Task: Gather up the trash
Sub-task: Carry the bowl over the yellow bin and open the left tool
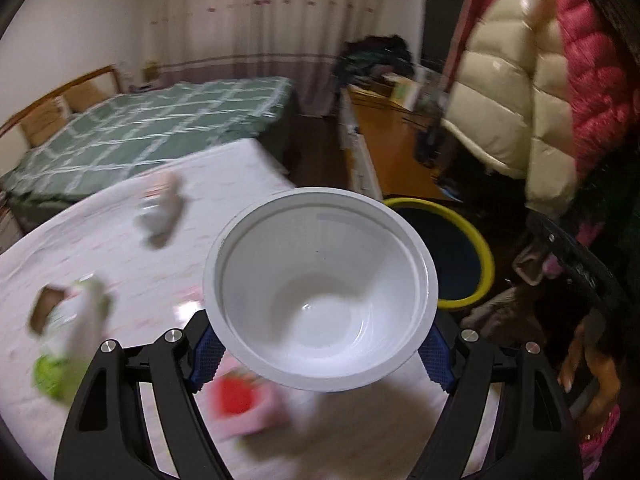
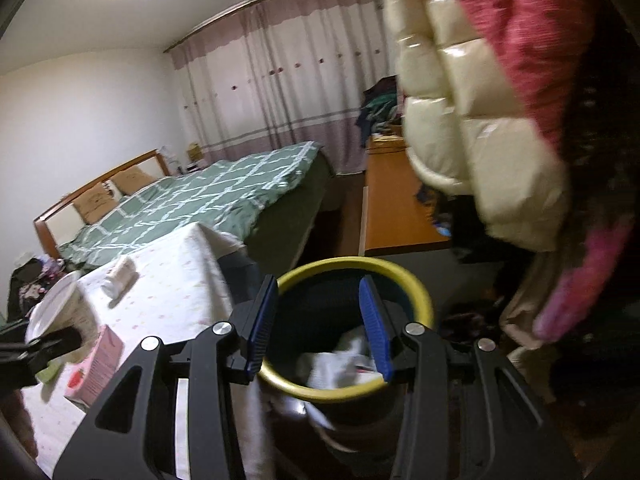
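Note:
My left gripper (image 1: 320,360) is shut on an empty white plastic bowl (image 1: 320,288), its blue pads pressing the bowl's sides, above the edge of the white-clothed table (image 1: 120,248). Just beyond the bowl on the floor stands the yellow-rimmed trash bin (image 1: 476,240). Blurred on the table lie a crumpled pale wrapper (image 1: 160,216), a green-and-white packet (image 1: 68,328) and a pink strawberry carton (image 1: 240,400). My right gripper (image 2: 320,320) hangs open and empty over the bin (image 2: 352,264), which holds white rubbish (image 2: 340,364). The right wrist view also shows the bowl (image 2: 56,312) and carton (image 2: 96,364) at far left.
Behind the table is a green checked bed (image 2: 220,188). An orange wooden desk (image 2: 392,208) runs behind the bin. Cream and pink puffy jackets (image 2: 460,120) hang at the right over the bin area. Clothes lie on the dark floor (image 1: 512,304). A person's hand (image 1: 580,360) shows at the right.

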### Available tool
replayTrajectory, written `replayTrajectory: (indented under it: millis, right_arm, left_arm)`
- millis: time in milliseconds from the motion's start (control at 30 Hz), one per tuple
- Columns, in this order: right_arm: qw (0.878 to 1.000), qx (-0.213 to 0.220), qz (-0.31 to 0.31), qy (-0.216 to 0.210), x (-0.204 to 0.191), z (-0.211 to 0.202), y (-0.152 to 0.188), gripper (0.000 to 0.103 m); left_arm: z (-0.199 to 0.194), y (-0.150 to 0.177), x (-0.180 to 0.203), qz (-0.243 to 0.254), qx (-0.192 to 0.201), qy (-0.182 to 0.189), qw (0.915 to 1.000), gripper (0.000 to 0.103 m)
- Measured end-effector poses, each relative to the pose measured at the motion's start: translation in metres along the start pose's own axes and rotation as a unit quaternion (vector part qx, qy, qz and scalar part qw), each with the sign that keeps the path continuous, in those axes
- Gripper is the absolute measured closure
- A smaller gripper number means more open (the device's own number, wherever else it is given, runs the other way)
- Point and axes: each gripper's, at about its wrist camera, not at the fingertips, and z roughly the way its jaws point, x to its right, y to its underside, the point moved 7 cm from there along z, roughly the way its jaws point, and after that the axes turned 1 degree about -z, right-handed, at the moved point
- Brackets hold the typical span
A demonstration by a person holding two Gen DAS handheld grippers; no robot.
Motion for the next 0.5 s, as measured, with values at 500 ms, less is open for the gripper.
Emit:
replayTrajectory:
  millis: [500]
  right_arm:
    - [0.998,-0.005,0.049,0.033,0.074,-0.016,0.015,0.050]
  left_arm:
    - [0.144,-0.055,0.119,0.039,-0.041,0.026,0.9980,0.007]
